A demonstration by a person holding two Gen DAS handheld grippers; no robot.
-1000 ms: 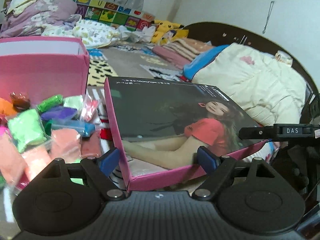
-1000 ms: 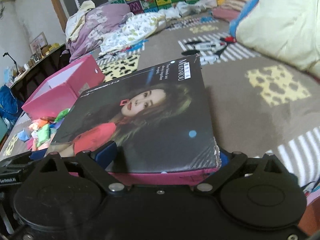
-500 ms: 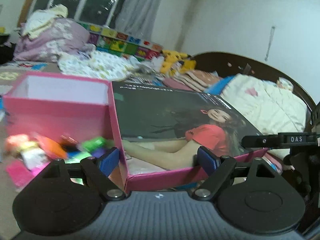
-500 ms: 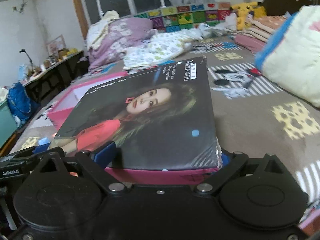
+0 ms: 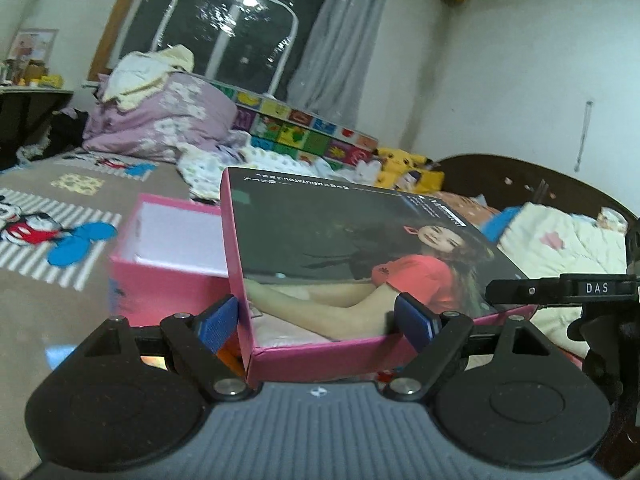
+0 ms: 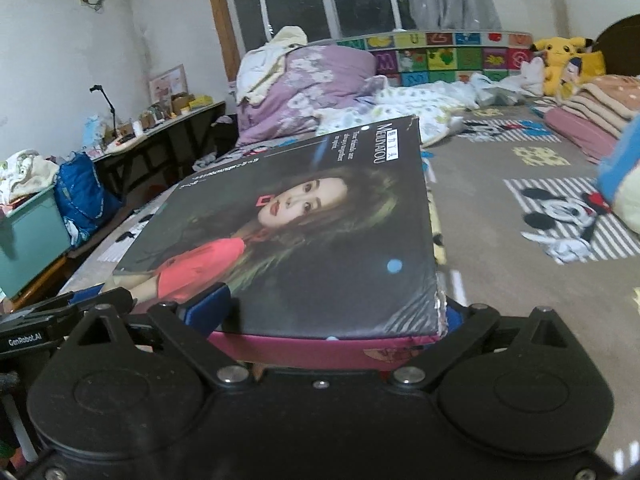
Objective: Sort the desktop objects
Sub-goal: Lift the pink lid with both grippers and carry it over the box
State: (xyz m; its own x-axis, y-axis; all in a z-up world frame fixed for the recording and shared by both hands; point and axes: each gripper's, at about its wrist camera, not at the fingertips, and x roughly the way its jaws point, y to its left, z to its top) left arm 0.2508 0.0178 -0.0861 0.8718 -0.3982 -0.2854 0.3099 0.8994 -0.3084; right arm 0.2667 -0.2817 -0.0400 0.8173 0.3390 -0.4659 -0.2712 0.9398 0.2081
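Note:
A flat pink box lid [image 5: 360,248] with a dark printed picture of a woman in red is held up off the bed by both grippers. My left gripper [image 5: 320,320] is shut on one edge of it. My right gripper [image 6: 328,316] is shut on another edge of the lid [image 6: 304,240]. Behind the lid in the left wrist view stands the open pink box base [image 5: 160,276] with a white inside. The other gripper [image 5: 560,292] shows at the right of the left wrist view.
The brown cartoon-print bed cover [image 6: 520,208] lies below. A purple quilt pile [image 5: 160,128], a cream duvet [image 5: 560,240], folded blankets [image 6: 592,116] and a yellow plush toy [image 6: 560,56] lie around. A desk [image 6: 160,132] and teal bin [image 6: 28,240] stand at the left.
Both grippers have lifted the lid upward and tilted it level. The coloured packets beside the pink box have dropped out of view below the left gripper.

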